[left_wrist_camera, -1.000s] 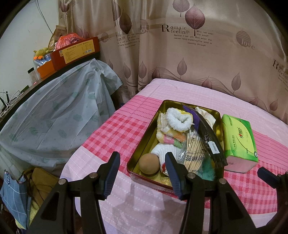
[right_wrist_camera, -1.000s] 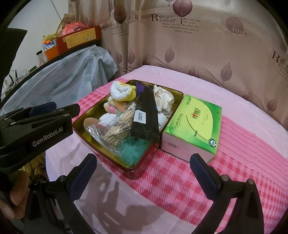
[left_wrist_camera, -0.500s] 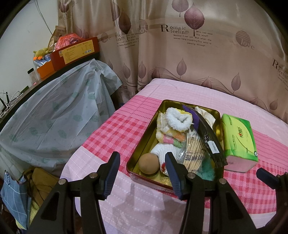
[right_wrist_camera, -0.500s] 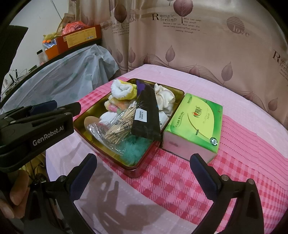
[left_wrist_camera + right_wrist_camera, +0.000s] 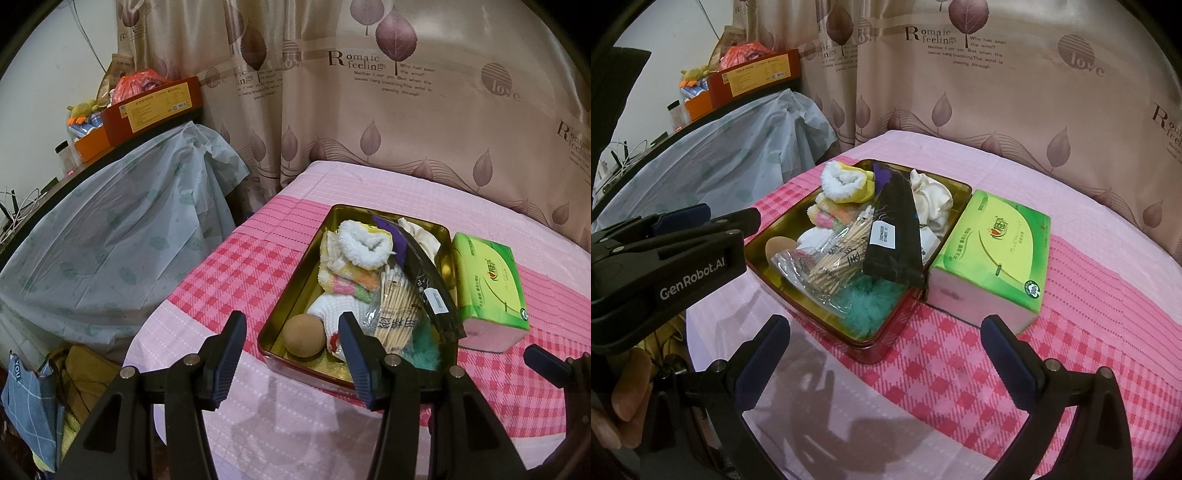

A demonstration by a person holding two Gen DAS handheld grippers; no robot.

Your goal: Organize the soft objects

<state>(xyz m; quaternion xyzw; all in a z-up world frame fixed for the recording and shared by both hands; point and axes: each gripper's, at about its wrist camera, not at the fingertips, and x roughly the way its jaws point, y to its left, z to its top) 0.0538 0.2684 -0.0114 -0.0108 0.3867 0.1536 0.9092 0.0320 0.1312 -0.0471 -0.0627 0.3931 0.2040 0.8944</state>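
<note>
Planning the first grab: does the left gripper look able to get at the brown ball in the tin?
Probably yes: the left gripper is open, the brown ball lies uncovered in the tin's near corner.

both wrist views look down, sharing the tin (image 5: 295,306) (image 5: 945,184).

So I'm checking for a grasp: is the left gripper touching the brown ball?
Apart. The left wrist view shows the left gripper open short of the tin, the brown ball lying untouched inside.
</note>
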